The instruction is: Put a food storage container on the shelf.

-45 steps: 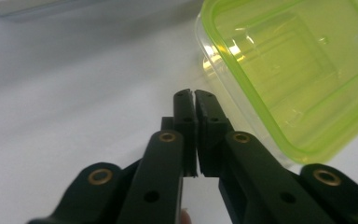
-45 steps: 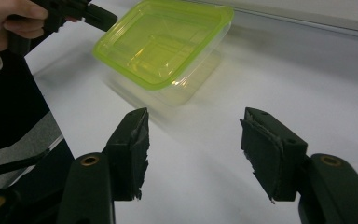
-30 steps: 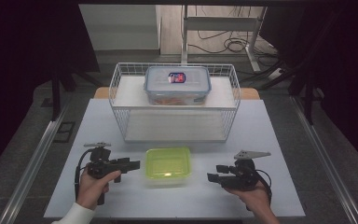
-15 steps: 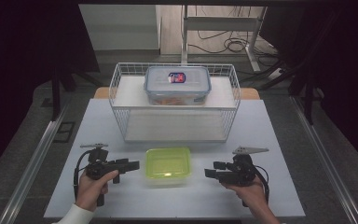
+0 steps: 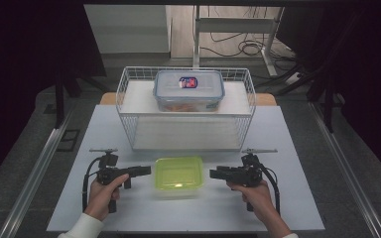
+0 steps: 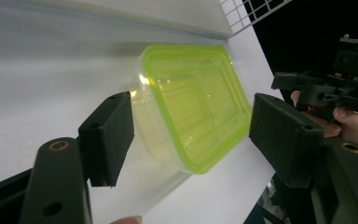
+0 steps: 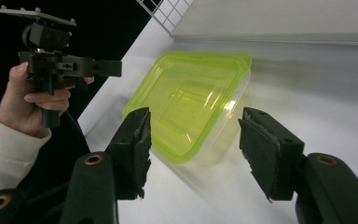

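You've got your left gripper and right gripper flanking the clear plastic box with the lime-green lid on the white desk; both sets of fingers gape wide, holding nothing; grasping's all ahead.

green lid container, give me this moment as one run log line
left gripper: open, beside container | right gripper: open, opposite side | green-lidded container: on table, lid on, untouched | wire basket: behind
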Motion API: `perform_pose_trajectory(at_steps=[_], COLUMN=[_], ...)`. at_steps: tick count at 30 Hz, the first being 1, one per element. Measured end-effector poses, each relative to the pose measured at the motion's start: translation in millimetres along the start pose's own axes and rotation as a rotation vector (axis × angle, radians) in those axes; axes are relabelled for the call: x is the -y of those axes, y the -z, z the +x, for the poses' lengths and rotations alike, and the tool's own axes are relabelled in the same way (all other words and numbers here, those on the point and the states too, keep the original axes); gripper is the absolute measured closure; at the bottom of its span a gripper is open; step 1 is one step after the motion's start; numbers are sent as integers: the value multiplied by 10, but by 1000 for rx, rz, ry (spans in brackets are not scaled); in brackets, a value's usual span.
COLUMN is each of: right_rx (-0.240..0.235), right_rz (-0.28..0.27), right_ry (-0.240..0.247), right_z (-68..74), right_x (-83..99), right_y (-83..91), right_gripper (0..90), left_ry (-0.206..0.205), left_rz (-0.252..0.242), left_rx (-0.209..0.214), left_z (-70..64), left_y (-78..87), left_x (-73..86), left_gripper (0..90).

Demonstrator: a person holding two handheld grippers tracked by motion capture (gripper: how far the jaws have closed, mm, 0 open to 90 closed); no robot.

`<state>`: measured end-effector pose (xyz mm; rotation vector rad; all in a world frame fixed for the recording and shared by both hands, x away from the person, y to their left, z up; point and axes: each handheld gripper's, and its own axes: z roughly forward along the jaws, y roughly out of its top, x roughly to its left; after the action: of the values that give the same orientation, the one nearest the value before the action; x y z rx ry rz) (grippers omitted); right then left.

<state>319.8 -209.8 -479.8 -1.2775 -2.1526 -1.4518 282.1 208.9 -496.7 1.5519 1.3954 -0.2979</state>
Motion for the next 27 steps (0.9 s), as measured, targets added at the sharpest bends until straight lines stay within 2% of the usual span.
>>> perform_pose_trajectory(at_steps=[2, 3, 6, 7, 11, 14, 15, 16, 17, 18, 21, 25, 27], right_rx=[2, 12, 14, 13, 16, 13, -1, -1, -9, -13, -22, -51, -51], right_rz=[15, 36, 47, 59, 84, 87, 84, 84, 85, 87, 98, 103, 116], right_ry=[-5, -14, -32, -53, -68, -91, -117, -117, -128, -134, -150, -178, -185], right_z=[-14, -34, -62, -88, -127, -182, -217, -217, -232, -246, -276, -289, -294], right_x=[-12, -21, -29, -38, -40, -42, -48, -48, -50, -50, -39, -34, -24], right_y=[-60, -123, -187, -243, -327, -401, -446, -446, -465, -485, -540, -566, -580], right_gripper=[447, 454, 462, 474, 492, 512, 530, 530, 539, 556, 596, 669, 712], left_ry=[8, 18, 27, 32, 51, 54, 64, 68, 86, 107, 114, 131, 135], left_rz=[10, 18, 35, 46, 72, 88, 92, 95, 92, 90, 102, 124, 130], left_rx=[-16, -7, 6, 9, 23, 33, 39, 41, 57, 75, 59, 98, 119], left_z=[39, 64, 78, 85, 109, 134, 143, 153, 170, 193, 246, 278, 265], left_y=[-41, -95, -161, -192, -283, -310, -317, -321, -325, -330, -336, -386, -420], left_x=[-11, -23, -30, -31, -27, -23, -22, -21, -16, -8, -2, 22, 32], left_gripper=[328, 343, 353, 364, 385, 419, 442, 442, 485, 485, 542, 621, 664])
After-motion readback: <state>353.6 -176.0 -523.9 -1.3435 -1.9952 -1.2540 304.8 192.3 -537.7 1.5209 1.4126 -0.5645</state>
